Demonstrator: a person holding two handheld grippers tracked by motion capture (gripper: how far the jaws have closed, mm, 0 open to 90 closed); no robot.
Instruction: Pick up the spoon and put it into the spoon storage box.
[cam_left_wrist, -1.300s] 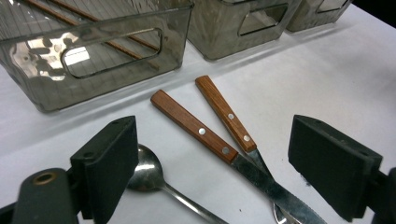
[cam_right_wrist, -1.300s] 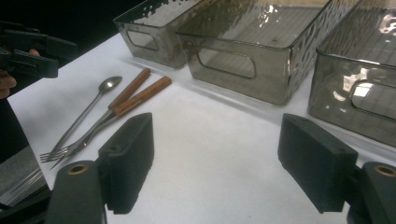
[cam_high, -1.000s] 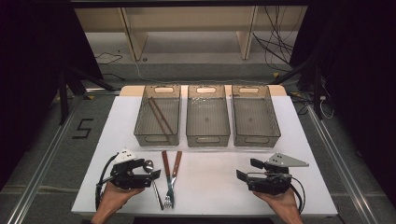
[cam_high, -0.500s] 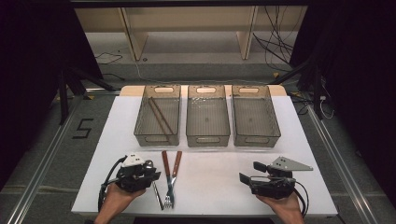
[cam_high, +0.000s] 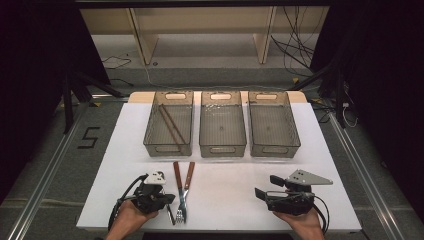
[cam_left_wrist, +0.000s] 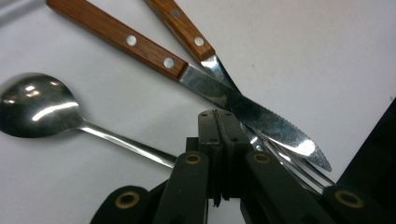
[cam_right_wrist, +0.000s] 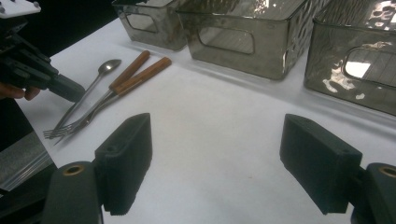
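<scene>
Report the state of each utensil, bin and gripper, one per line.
Left gripper: jaws just closed, shut on the spoon's handle.
Right gripper: open, empty.
Spoon: lying flat, bowl up.
Knife: lying flat, blade across the fork.
Fork: lying flat under the knife.
Left bin: holds two chopsticks.
Middle bin: empty.
Right bin: empty.

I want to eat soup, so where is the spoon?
The spoon lies on the white table near its front edge, left of the wooden-handled knife and fork, with its handle at the left gripper.
</scene>
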